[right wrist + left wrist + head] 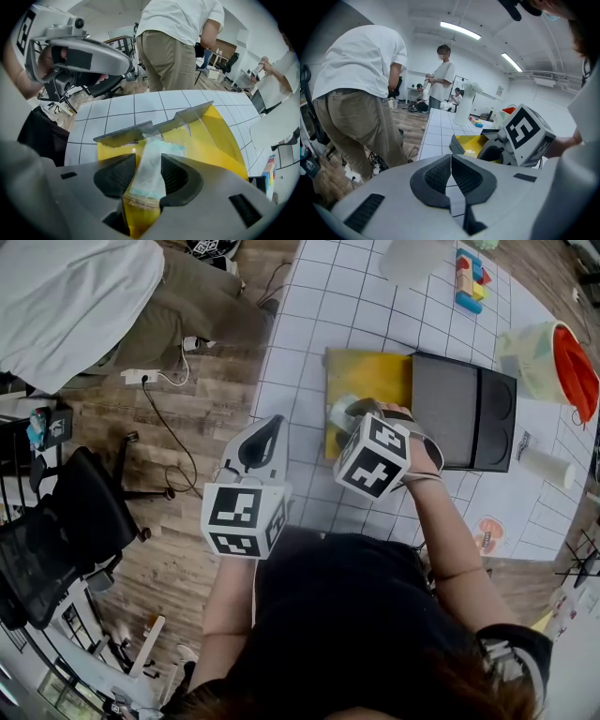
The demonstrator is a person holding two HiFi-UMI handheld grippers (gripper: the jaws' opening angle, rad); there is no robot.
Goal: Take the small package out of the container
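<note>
A yellow container [375,376] lies open on the white gridded table, its black lid [464,409] folded out to the right. In the right gripper view its yellow floor [215,136] and grey near wall [140,131] show. My right gripper [345,416] reaches into it. The small package [154,150], a clear bag with pale teal contents, stands tilted between the jaws of the right gripper [148,159], and both pads press on its sides. My left gripper [264,439] hangs at the table's left edge, away from the container, and in its own view this gripper [451,161] is shut with nothing in it.
Coloured toy blocks [472,279] and a white cylinder [412,257] stand at the far side. A pale bucket with an orange lining [553,362] and a white cup [548,465] are at the right. A person in a white shirt [75,296] bends left of the table; an office chair [66,521] is nearer.
</note>
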